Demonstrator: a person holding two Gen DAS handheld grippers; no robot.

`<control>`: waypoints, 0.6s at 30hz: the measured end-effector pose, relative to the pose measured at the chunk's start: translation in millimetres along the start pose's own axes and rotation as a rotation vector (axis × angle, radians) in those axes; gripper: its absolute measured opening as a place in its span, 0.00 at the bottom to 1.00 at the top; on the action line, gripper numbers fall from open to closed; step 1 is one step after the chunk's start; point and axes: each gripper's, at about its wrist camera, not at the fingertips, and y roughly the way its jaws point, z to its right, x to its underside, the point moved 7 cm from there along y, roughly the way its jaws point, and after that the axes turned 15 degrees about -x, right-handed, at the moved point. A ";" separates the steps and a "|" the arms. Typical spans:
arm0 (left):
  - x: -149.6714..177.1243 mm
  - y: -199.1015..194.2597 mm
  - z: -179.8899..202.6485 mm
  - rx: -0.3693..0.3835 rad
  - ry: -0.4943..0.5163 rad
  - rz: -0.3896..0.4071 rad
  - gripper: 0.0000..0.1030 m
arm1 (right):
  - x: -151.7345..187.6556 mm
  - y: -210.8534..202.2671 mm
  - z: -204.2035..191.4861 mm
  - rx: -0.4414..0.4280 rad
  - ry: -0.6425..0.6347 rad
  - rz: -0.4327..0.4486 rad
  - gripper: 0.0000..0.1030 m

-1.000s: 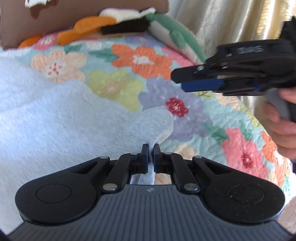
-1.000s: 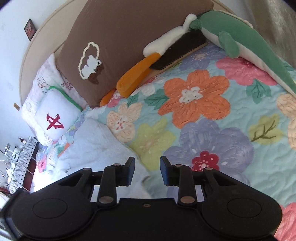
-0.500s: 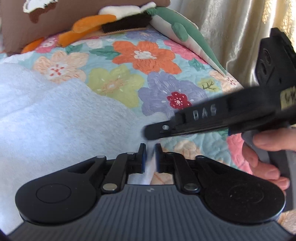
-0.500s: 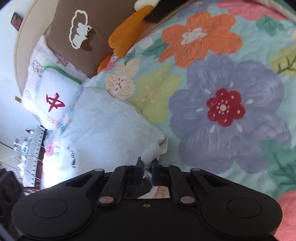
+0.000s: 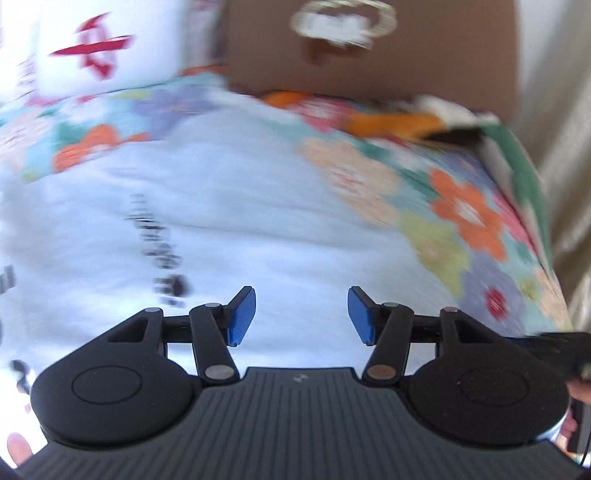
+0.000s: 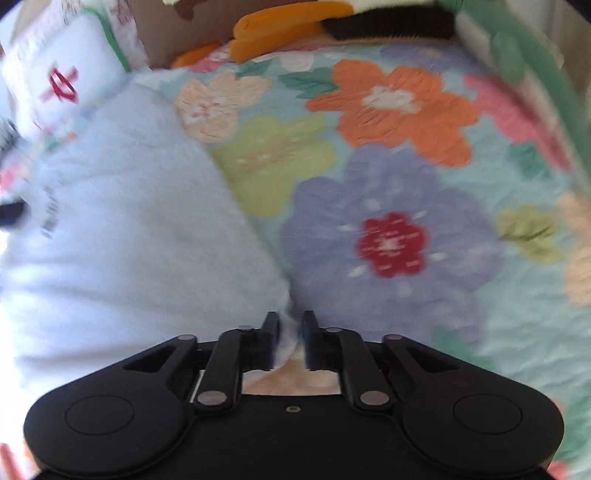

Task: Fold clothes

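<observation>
A: Left hand-held gripper (image 5: pixel 301 314)?
B: Spread wide, blue pads (image 5: pixel 242 315) far apart, nothing between them. Hanging over the garment (image 5: pixel 258 221).

A: Garment?
B: Pale blue, fleecy, spread on the bed, over the quilt (image 5: pixel 461 214). Dark print (image 5: pixel 162 254) down its left part, blurred, unreadable.

A: Right hand-held gripper (image 6: pixel 286 339)?
B: Nearly closed, only a narrow gap. Pinching the garment's near right corner (image 6: pixel 286 343) between the fingers. Peach patch of quilt just under that corner.

A: Garment from the right view?
B: Filling the left half (image 6: pixel 129 221), its right edge running diagonally from upper left down to the fingers. Quilt bare to the right: purple flower (image 6: pixel 391 240) with red centre, orange flower (image 6: pixel 395 107) beyond, yellow-green one between that and the garment edge.

A: Around the bed's far end?
B: Brown pillow (image 5: pixel 369 48) with a white-and-brown patch, upright at the head. White pillow (image 5: pixel 96 48) with a red mark, left of it. Orange plush (image 6: pixel 288 26) lying at the brown pillow's foot, black-and-white plush (image 6: pixel 388 22) right of it, green plush (image 6: pixel 517 74) along the right edge. Curtain (image 5: pixel 565 147) beyond that edge, seen in the left view.

A: In the way?
B: Nothing on top of the garment. Dark shape (image 6: pixel 11 212) at the far left of the right view, too blurred to name. Fingertip (image 5: pixel 16 452) at the lower left corner of the left view. All much motion-blurred.
</observation>
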 end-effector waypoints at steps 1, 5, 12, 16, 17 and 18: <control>-1.7 0.8 -10.9 -0.012 -0.019 0.005 0.54 | -4.3 -11.3 3.3 0.150 -0.067 0.035 0.36; 7.3 6.0 -37.4 -0.044 -0.059 0.004 0.62 | -29.3 -49.2 -12.1 0.347 -0.262 0.184 0.54; 16.2 9.3 -74.4 -0.080 -0.115 0.011 0.62 | -52.9 -38.8 -81.0 -0.279 -0.077 0.220 0.55; -4.7 -0.8 -85.5 -0.093 -0.113 0.050 0.67 | -79.2 -43.8 -134.2 -0.469 -0.109 0.196 0.58; -11.8 1.2 -82.8 -0.086 -0.073 0.031 0.69 | -90.2 -44.6 -145.1 -0.499 -0.129 0.190 0.61; -20.9 5.1 -80.1 -0.102 -0.022 -0.005 0.69 | -102.0 -44.6 -155.5 -0.527 -0.151 0.180 0.68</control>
